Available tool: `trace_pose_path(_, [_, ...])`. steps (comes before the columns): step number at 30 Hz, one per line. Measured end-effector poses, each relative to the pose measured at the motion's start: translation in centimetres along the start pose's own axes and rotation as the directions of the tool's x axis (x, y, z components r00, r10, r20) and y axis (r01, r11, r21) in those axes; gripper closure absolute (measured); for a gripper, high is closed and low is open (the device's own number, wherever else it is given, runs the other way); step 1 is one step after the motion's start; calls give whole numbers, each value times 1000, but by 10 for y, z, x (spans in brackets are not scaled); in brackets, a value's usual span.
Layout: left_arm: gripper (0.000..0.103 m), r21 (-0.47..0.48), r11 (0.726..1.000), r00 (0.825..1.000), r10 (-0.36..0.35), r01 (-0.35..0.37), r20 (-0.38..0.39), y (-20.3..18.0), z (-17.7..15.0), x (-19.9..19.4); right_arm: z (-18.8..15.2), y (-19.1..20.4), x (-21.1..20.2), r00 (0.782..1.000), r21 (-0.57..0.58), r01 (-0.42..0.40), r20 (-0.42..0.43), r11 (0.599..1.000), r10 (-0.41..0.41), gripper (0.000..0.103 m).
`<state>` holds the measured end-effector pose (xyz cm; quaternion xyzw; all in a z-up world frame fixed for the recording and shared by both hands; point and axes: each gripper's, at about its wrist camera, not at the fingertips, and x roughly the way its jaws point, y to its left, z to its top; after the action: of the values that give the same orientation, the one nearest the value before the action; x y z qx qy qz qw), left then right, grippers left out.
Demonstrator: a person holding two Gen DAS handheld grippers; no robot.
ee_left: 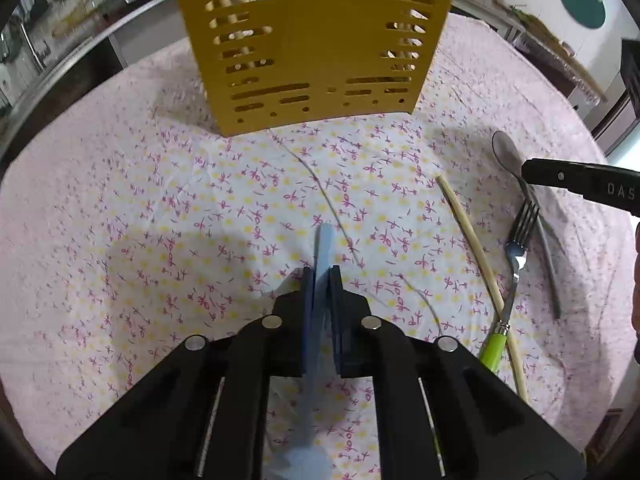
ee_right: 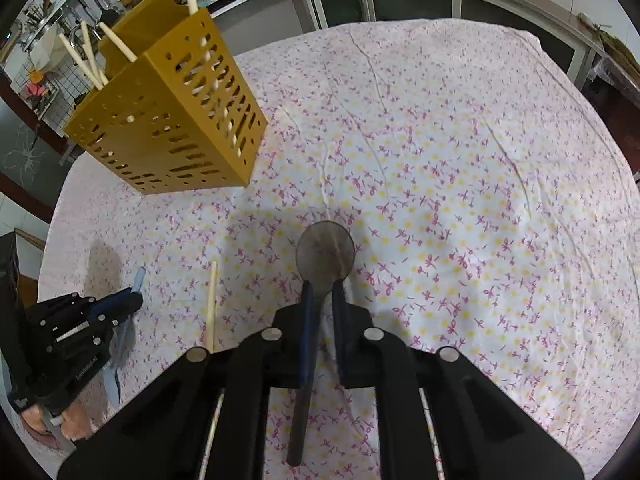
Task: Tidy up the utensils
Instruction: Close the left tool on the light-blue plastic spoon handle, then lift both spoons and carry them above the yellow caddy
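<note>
Toward the far left of the tablecloth [ee_right: 460,152] stands the yellow slotted holder [ee_right: 168,120], upright, rigid plastic, probably light enough to tip if bumped; several pale chopsticks [ee_right: 86,60] lean in it. It looks best left where it is.

Near the middle of the cloth lies the metal spoon [ee_right: 325,250], dull grey with a round bowl and dark handle. It is judged stiff, smooth and likely slippery. The right gripper [ee_right: 322,292] has its jaws closed on the neck just behind the bowl.

Left of it lies one loose chopstick [ee_right: 212,308], thin, light, apt to roll.

The green-handled fork [ee_left: 516,256] lies beside the spoon.

The left gripper [ee_left: 322,280] is clamped on a thin pale-blue utensil [ee_left: 323,246], apparently light plastic and possibly flexible.
</note>
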<state>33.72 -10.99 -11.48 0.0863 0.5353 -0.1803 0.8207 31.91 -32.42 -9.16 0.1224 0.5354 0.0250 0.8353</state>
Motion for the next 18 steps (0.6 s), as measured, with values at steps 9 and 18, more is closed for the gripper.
trace_pose_path(9, [98, -40, 999, 1000, -9, 9, 7, 22, -12, -11, 4, 14, 14, 999, -31, 34, -27, 999, -35, 92])
trace_pose_path(18, [98, -71, 997, 999, -21, 24, 30, 43, -17, -27, 4, 14, 14, 993, -34, 114, -11, 993, -115, 48])
